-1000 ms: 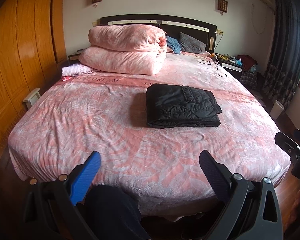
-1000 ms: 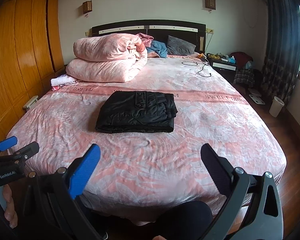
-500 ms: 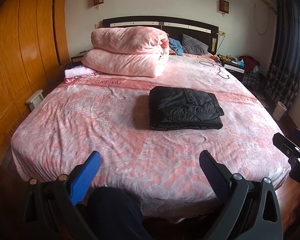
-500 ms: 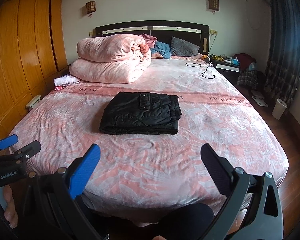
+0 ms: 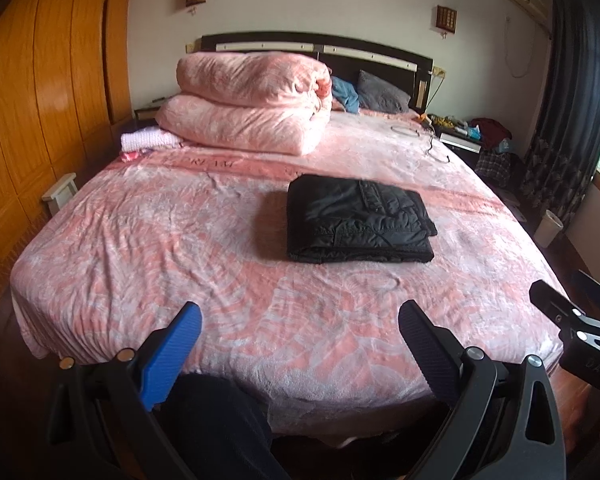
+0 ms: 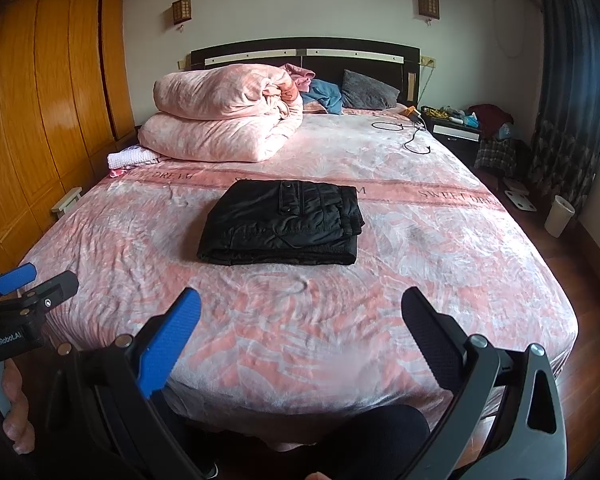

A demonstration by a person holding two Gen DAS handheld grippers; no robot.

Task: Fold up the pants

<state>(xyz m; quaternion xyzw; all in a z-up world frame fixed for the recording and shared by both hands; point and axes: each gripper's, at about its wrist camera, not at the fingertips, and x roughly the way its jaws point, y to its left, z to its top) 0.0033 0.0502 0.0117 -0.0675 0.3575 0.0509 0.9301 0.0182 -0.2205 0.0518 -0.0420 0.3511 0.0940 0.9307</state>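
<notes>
The black pants (image 5: 358, 220) lie folded in a neat rectangle in the middle of the pink bed (image 5: 180, 240); they also show in the right wrist view (image 6: 284, 224). My left gripper (image 5: 300, 320) is open and empty, held back over the foot of the bed, well short of the pants. My right gripper (image 6: 302, 318) is open and empty too, at the foot of the bed. The right gripper shows at the right edge of the left wrist view (image 5: 572, 320), and the left gripper at the left edge of the right wrist view (image 6: 32, 292).
A folded pink duvet (image 5: 252, 108) is stacked at the head of the bed, left side. A black cable (image 6: 412, 132) lies at the far right of the bed. A wooden wardrobe (image 5: 40, 80) lines the left wall. A white bin (image 6: 558, 216) stands on the floor right.
Both grippers have drifted slightly back and up from the bed, so the pants sit a little lower in both views. The jaws stay open. The pants have not moved.
</notes>
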